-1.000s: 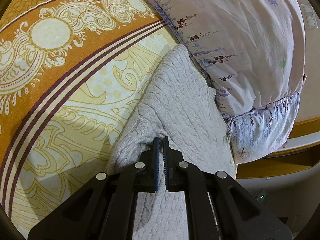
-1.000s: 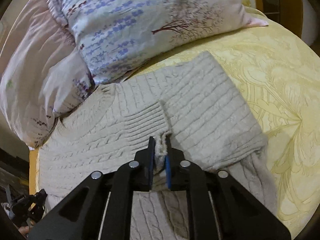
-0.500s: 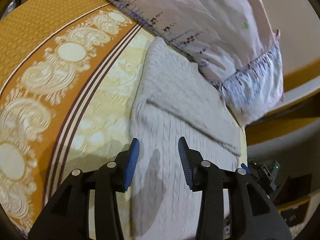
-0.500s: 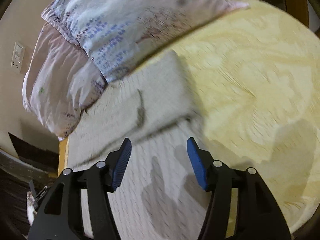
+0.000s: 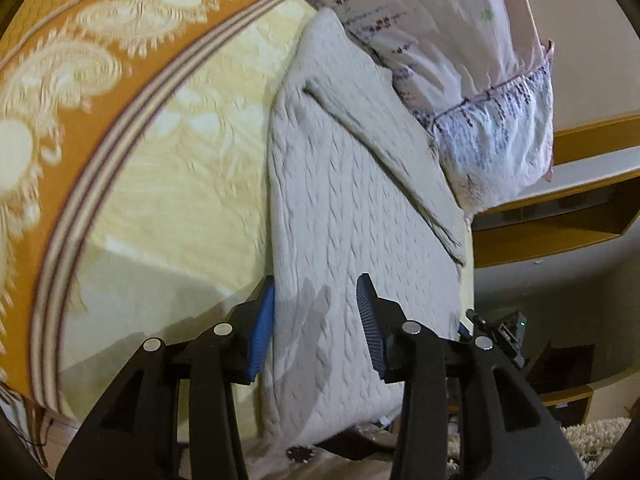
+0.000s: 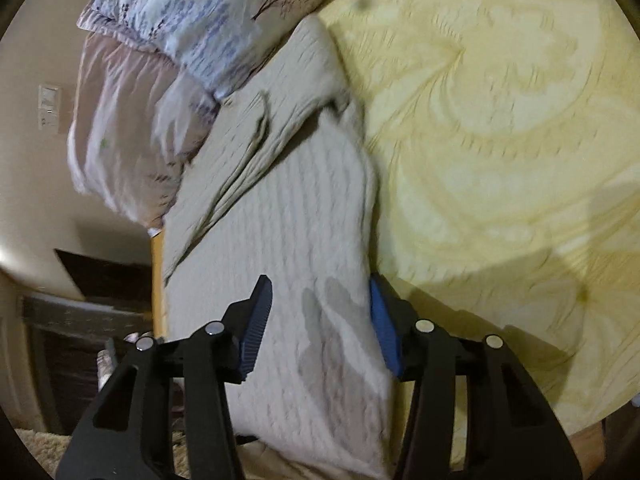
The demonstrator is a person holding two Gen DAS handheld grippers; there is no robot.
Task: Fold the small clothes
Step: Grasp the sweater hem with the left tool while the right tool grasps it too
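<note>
**Two grippers hang over a half-folded sweater at the bed's near edge**

Two sets of blue-padded fingers frame the scene from close in. The left gripper (image 5: 316, 320) has its jaws spread apart, with nothing pinched; they hang above the near part of the sweater (image 5: 352, 208), the left pad lying over the sweater's left border and the right pad over its knit. The right gripper (image 6: 320, 320) is also parted but its jaws are closing; the sweater (image 6: 304, 240) shows between them, yet the pads do not press on it, and the right-hand pad sits at the sweater's right border.

The sweater itself, a pale grey cable-knit, lies flat on the bedspread (image 5: 172, 184), running from the bed's near edge away toward the pillows. Its near end droops slightly over that edge. Farther along it, both sleeves are folded in across the body.

To one side of the sweater the bedspread is pale yellow with a raised scroll pattern, and beyond that comes an orange band with cream ornaments. At the sweater's far end, touching it, lie two stacked floral pillows (image 5: 472, 92), white and pinkish with purple sprigs. Past the sweater's other side, off the bed, stands wooden shelving (image 5: 560, 216).
</note>
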